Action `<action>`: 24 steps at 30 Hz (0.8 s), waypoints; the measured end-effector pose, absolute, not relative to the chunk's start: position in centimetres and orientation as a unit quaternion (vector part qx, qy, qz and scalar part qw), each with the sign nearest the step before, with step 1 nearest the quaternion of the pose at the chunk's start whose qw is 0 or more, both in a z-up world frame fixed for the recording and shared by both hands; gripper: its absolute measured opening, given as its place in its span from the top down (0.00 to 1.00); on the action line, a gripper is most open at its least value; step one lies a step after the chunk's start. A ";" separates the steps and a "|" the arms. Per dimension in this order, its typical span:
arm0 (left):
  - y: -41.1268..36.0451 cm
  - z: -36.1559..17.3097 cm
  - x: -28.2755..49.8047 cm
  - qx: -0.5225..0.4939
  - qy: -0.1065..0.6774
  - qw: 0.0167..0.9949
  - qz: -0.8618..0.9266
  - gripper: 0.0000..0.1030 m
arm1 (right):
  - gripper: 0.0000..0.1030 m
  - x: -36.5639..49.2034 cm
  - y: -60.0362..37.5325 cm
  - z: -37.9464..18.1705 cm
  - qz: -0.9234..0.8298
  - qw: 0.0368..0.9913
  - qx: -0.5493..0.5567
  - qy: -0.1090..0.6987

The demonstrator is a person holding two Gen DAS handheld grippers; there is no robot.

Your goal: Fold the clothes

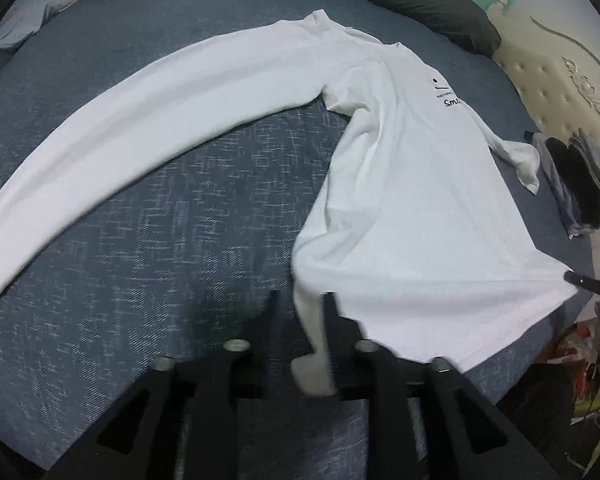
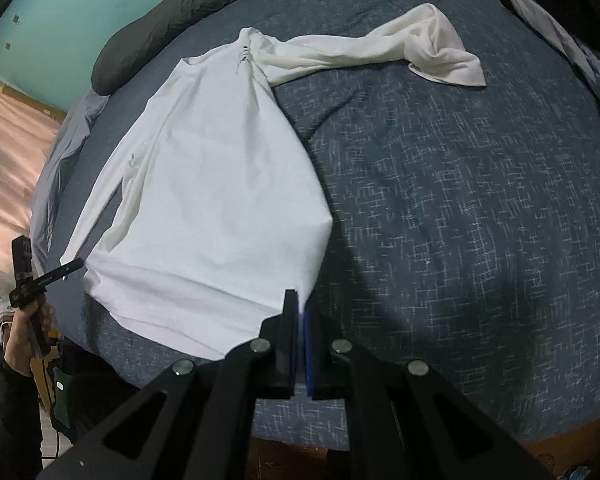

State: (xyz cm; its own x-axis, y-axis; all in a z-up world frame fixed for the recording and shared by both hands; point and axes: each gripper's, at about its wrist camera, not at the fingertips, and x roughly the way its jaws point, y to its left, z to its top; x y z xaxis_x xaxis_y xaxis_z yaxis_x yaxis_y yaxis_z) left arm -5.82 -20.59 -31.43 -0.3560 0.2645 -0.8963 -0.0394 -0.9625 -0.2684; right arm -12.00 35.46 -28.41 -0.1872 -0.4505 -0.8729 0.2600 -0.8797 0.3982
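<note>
White shirt (image 2: 204, 200) flat on blue bedspread (image 2: 460, 200), right tongs (image 2: 299, 300) pinching hem corner.

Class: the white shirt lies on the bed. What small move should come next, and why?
Probably open the right gripper and let its hem corner drop. The shirt already lies mostly flat on the bed, the left gripper has its jaws apart around the other corner, and only the right is shut on cloth.
</note>
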 end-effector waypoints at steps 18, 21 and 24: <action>-17.9 -34.1 -3.7 -0.574 -0.046 0.144 0.805 0.63 | 0.98 -11.6 35.3 -29.0 -0.761 0.233 0.600 -0.084; -17.4 -34.5 -3.8 -0.577 -0.035 0.151 0.802 0.87 | 0.98 -11.5 35.4 -29.2 -0.760 0.231 0.601 -0.087; -16.9 -34.3 -3.6 -0.580 -0.021 0.156 0.799 0.94 | 0.98 -11.4 35.4 -29.3 -0.760 0.232 0.601 -0.089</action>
